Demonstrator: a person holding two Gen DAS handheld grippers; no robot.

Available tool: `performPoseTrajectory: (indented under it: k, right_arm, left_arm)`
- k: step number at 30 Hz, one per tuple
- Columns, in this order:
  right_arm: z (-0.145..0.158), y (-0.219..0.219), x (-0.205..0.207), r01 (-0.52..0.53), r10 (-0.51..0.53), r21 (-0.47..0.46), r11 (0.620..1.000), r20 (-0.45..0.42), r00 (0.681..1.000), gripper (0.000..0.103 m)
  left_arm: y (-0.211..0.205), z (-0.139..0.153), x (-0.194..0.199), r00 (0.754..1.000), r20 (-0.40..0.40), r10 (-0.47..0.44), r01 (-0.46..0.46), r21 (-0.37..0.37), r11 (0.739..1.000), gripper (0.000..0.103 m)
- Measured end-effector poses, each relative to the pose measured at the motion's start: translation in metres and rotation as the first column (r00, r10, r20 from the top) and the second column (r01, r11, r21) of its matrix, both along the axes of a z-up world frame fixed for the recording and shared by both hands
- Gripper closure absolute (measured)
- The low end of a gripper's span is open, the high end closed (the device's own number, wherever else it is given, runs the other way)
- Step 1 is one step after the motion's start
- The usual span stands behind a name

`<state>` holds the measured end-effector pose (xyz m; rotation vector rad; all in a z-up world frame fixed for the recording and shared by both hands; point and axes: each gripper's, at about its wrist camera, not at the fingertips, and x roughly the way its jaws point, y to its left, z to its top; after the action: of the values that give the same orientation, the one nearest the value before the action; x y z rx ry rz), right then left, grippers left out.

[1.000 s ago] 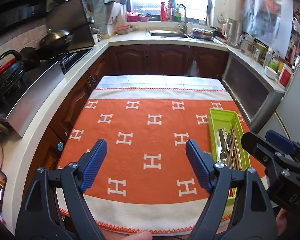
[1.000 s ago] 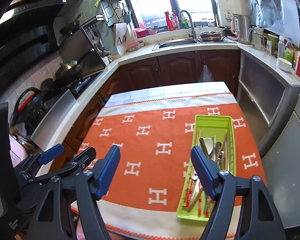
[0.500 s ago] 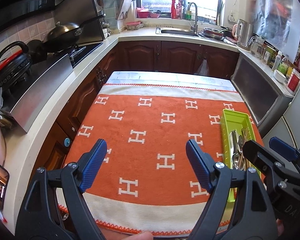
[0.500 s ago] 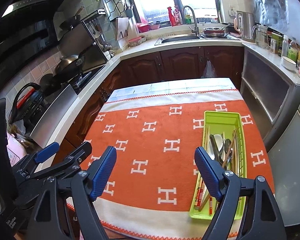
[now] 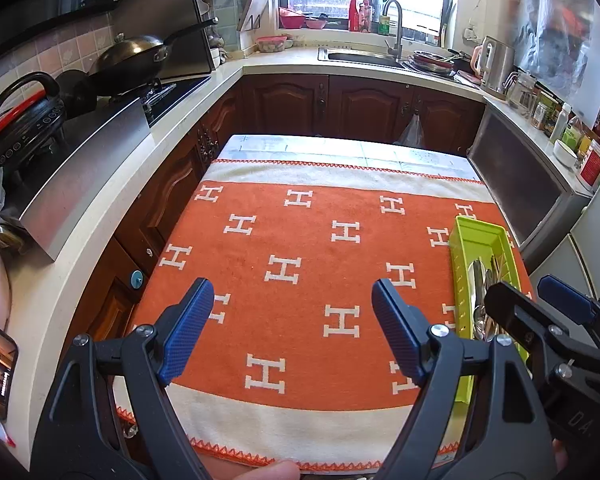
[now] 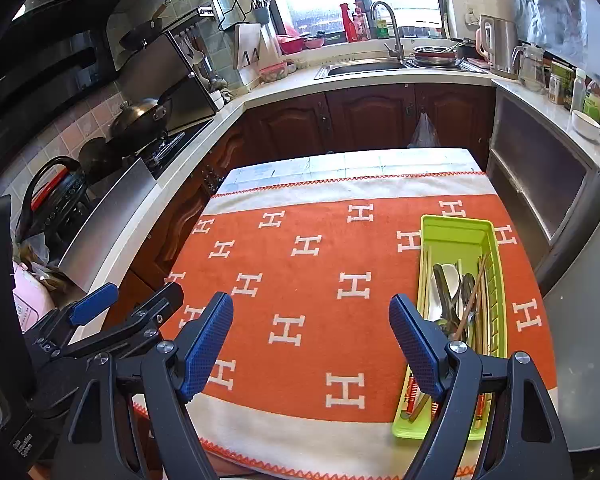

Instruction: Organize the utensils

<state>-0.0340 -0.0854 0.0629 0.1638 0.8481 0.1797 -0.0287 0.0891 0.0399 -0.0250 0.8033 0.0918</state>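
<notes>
Both the left gripper (image 5: 292,326) and right gripper (image 6: 311,344) hang above the orange cloth (image 6: 320,280) with jaws spread wide, holding nothing. The utensils (image 6: 456,300) lie jumbled together in the green tray (image 6: 456,226) at the cloth's right side, so either sorting is ahead or gathering is finished. Only the right view shows the tray's full length and its red-handled pieces.

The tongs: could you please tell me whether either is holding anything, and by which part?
Nothing is held. Left tongs and right tongs are open above the cloth; utensils lie in the tray.
</notes>
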Motion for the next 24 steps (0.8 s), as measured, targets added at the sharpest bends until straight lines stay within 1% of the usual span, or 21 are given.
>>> performPoseTrajectory:
  k: [12,24]
  right_arm:
    - [0.000,0.001,0.000,0.000,0.000,-0.002,1.000,-0.001,1.000,0.022]
    - [-0.004,-0.001,0.001,0.000,0.000,-0.002,1.000,-0.006,1.000,0.022]
  left_arm:
    - [0.002,-0.013,0.006,1.000,-0.029,-0.003,0.002,-0.009,1.000,0.024]
    - [0.003,-0.013,0.006,1.000,-0.030,-0.007,0.006,-0.014,1.000,0.024]
